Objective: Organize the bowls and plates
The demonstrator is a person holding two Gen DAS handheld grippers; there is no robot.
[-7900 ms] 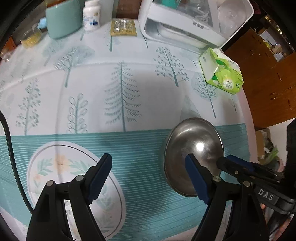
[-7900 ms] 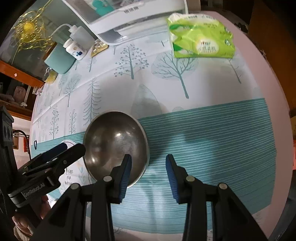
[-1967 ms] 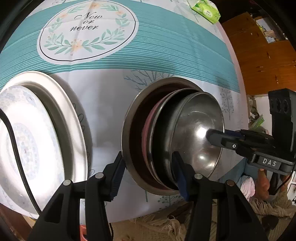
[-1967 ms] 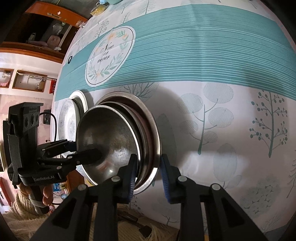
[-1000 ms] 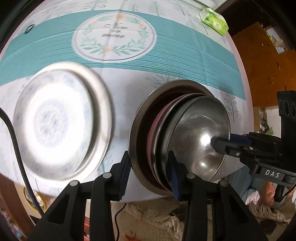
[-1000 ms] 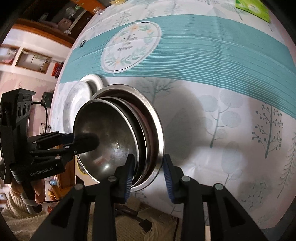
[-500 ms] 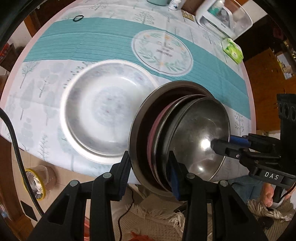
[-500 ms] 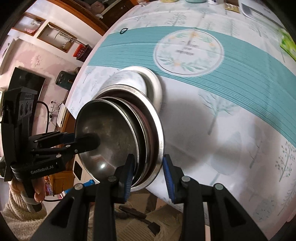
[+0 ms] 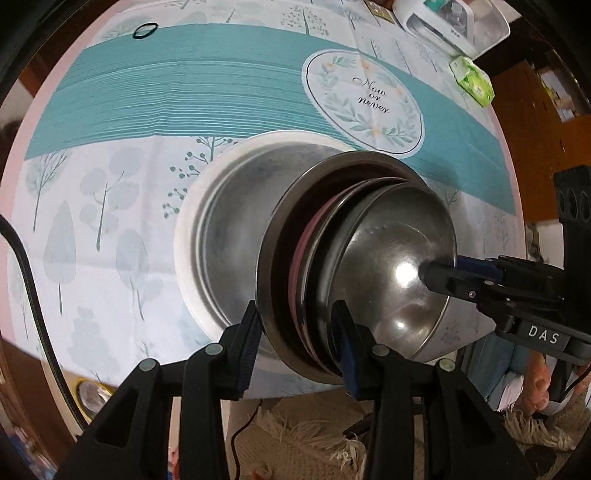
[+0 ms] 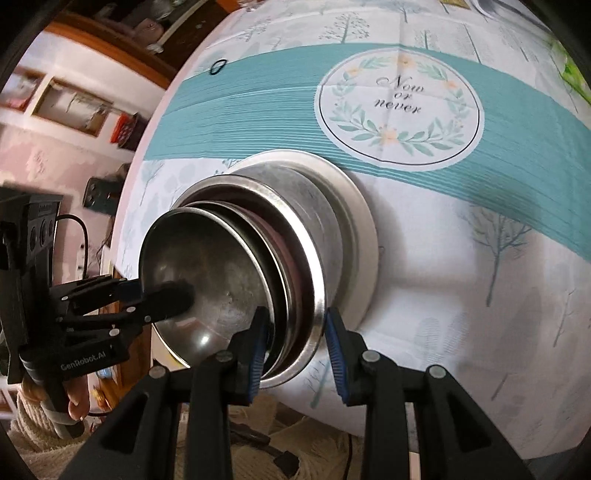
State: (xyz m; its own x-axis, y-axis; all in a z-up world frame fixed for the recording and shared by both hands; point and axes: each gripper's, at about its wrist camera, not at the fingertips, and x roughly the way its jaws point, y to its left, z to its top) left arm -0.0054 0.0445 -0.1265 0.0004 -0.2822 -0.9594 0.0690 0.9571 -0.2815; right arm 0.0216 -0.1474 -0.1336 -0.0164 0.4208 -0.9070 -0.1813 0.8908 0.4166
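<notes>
A tablecloth (image 9: pixel 110 206) printed with pale trees covers the round counter (image 9: pixel 22 155), and a broad teal striped band (image 9: pixel 184 85) crosses it. On the band sits a white round emblem (image 9: pixel 364 101) with a leaf wreath and the words "Now or never". A small black hair tie (image 9: pixel 144 30) lies at the band's far edge. Near the far rim stands a white appliance (image 9: pixel 454 22) with a clear lid, and just beside it a green tissue pack (image 9: pixel 472 81). A black cable (image 9: pixel 33 295) runs along the counter's left edge. Below the near edge lies a cream fringed rug (image 9: pixel 306 435). In the right wrist view, a pink wall with recessed shelves (image 10: pixel 70 107) shows beyond the counter.
</notes>
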